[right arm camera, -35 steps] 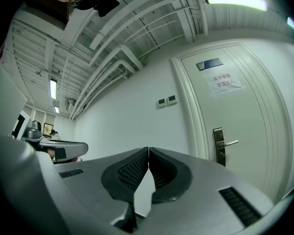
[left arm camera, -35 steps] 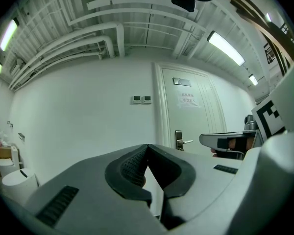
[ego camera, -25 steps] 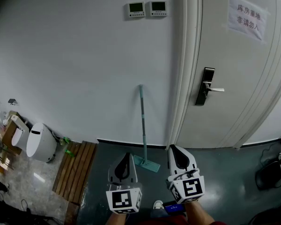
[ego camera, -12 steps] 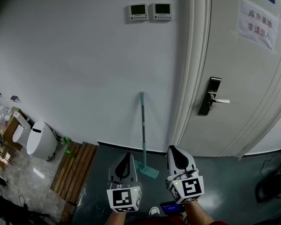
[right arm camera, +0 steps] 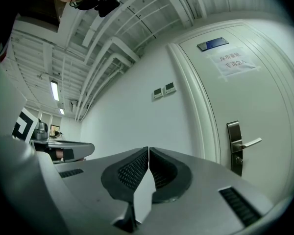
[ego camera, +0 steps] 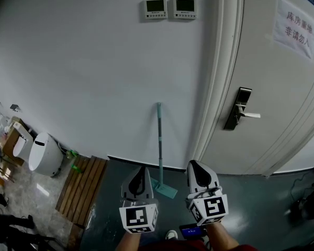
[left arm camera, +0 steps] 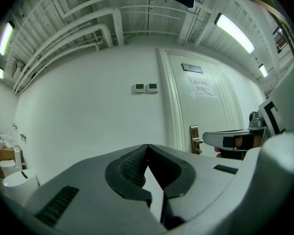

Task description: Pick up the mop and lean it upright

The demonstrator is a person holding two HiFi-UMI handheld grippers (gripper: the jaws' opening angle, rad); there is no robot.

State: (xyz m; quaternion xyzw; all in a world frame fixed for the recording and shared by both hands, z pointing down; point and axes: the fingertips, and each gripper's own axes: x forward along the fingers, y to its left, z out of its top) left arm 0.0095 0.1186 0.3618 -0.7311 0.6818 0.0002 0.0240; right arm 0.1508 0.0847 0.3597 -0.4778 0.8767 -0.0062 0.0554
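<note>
Teal mop (ego camera: pixel 159 140) stands upright, its head on the floor (ego camera: pixel 240 197) at the wall's (ego camera: pixel 94 61) foot beside the door frame, handle propped so it stays up. Left claw (ego camera: pixel 141 170) and right claw (ego camera: pixel 193 164) are closed, empty, apart from it.

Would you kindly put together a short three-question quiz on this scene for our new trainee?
1. True or false: the mop is lying flat.
2. What stands between the left gripper's jaws? A) mop handle B) nothing C) cloth
3. Fill in: the right gripper is ____.
Key: 1 false, it leans upright against the wall; 2 B; 3 shut.
</note>
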